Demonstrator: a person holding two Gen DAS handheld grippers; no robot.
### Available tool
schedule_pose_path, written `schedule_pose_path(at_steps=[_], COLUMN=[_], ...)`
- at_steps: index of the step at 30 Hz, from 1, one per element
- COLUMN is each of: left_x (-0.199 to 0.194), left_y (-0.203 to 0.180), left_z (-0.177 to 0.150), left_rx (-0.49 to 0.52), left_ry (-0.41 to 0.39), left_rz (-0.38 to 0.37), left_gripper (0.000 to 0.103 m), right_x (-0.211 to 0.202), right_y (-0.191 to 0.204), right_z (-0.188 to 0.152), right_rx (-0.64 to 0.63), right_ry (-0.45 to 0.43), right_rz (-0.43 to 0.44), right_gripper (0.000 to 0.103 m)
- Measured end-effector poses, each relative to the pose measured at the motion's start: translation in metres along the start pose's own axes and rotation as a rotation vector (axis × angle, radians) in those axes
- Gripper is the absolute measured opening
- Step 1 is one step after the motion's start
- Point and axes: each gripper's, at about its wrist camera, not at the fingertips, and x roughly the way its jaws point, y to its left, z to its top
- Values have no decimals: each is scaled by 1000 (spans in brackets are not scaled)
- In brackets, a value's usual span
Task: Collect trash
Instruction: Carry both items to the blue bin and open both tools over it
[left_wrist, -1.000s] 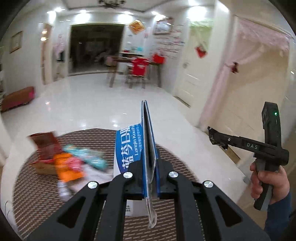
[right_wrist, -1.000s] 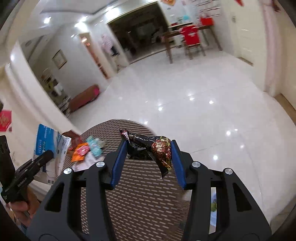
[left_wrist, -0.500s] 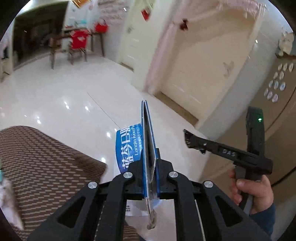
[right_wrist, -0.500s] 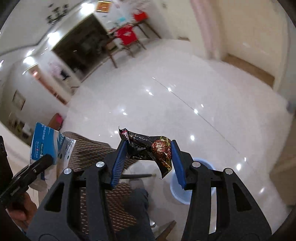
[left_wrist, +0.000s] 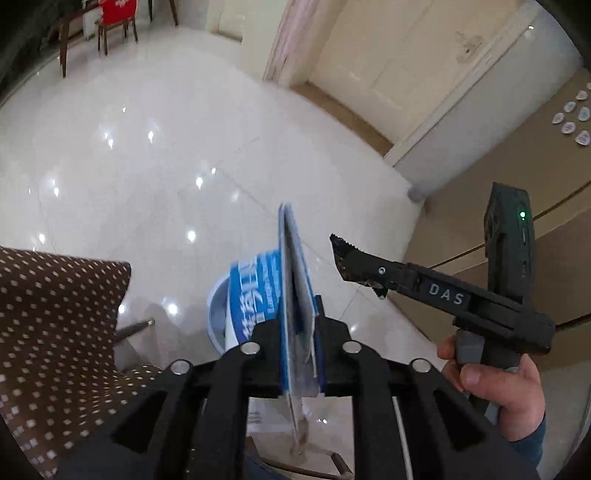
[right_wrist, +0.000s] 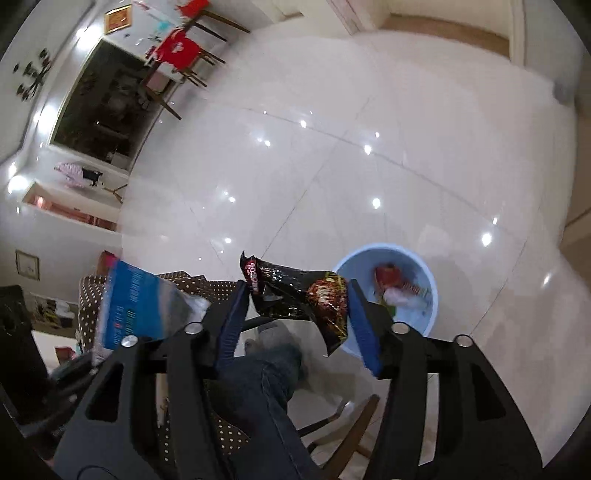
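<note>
The left hand-held gripper points down at a glossy white tiled floor. A flat blue-and-white packet stands edge-on between its blue pads; the jaws are opening, and a thin gap shows on the right side, so the pads no longer press it. Below the packet sits a round pale-blue plastic bin, mostly hidden by it. At left is a table under a brown cloth with white dots.

The right hand-held gripper has its jaws opening too. A crinkled, shiny black wrapper with red print spans the gap, its ends against both blue pads, hanging just left of the bin. Inside the bin lie red and white crumpled wrappers. A person's jeans-clad leg shows beneath.
</note>
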Motion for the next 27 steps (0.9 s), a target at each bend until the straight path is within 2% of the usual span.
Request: schedule_pose_path(at_steps=[2, 3, 4, 7, 11, 18, 27], left_x=[4, 5, 2, -9, -34, -85, -147], left_y=[7, 4, 6, 10, 14, 12, 16], left_z=[2, 2, 2, 1, -1, -7, -25], left_rx=[-19, -27, -28, -19, -14, 6, 2], left_ry=[8, -2, -18, -32, -95, -204, -342], left_rz=[22, 32, 41, 72, 103, 145, 162], left_gripper=[73, 78, 80, 82, 87, 90, 90], right_x=[6, 7, 9, 13, 9, -11, -42], right_y=[-10, -13, -15, -18, -11, 17, 80], right_z=[-2, -2, -2, -1, -2, -3, -7], right_rx=[35, 51, 61, 80, 84, 14, -118], right_ry=[17, 19, 19, 14, -9, -69, -160], right_rz=[6, 20, 27, 20, -29, -86, -85], right_gripper=[73, 80, 88, 97, 97, 97, 97])
